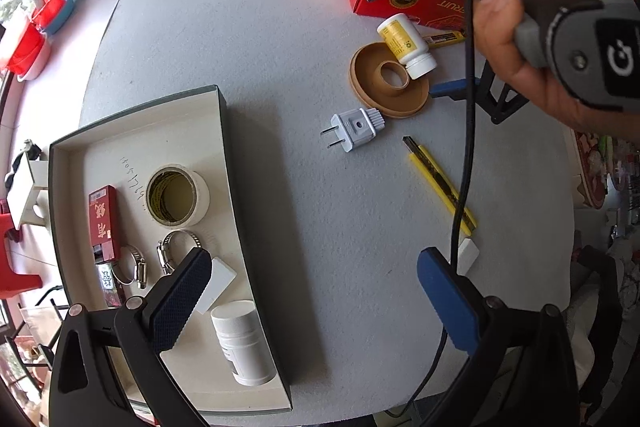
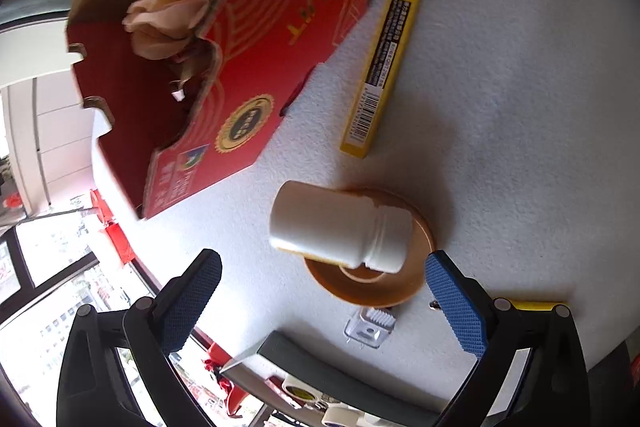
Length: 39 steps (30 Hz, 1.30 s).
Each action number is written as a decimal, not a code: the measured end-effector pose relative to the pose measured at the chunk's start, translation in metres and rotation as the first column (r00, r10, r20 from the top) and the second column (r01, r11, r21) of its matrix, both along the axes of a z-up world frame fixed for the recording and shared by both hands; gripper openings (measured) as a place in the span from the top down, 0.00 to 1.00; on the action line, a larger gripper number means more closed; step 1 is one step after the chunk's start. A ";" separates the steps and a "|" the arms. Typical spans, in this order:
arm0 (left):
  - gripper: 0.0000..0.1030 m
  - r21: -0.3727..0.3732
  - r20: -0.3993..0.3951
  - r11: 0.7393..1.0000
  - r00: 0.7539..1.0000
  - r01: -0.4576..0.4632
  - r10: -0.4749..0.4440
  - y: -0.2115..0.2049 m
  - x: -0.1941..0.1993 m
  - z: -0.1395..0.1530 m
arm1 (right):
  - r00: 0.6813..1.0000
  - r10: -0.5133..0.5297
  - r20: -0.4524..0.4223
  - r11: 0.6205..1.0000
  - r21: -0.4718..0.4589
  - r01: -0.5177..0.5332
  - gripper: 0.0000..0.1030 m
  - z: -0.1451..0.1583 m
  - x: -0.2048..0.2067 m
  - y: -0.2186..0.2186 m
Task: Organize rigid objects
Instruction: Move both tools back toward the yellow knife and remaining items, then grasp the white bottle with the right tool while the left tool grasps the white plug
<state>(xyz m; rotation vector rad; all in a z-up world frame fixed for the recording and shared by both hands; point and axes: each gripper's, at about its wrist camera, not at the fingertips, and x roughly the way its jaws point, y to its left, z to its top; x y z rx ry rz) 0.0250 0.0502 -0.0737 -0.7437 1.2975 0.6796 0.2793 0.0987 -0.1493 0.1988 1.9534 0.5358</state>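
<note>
A white pill bottle (image 2: 340,227) with a yellow label (image 1: 406,43) lies tilted on a brown disc (image 1: 372,95) that holds a small tape ring. My right gripper (image 2: 324,301) is open, its blue pads either side of the bottle and slightly short of it; a hand holds it at the right edge (image 1: 410,43). My left gripper (image 1: 316,299) hangs open over the table's near side, its left pad above the tray (image 1: 224,115). The tray holds a tape roll (image 1: 178,195), a red box (image 1: 104,223), two hose clamps, a white block and a white bottle (image 1: 244,343).
Loose on the table are a white plug (image 1: 354,129), a yellow utility knife (image 1: 440,183), a white eraser (image 1: 468,253) and a yellow blade case (image 2: 384,67). An open red carton (image 2: 240,67) stands at the far edge. A black cable (image 1: 466,147) hangs across the right side.
</note>
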 end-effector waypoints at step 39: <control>0.02 -0.014 -0.184 0.951 0.935 -0.310 0.302 0.047 0.106 -0.097 | 0.843 0.451 0.293 0.892 -0.125 -0.434 0.33 -0.009 0.020 -0.223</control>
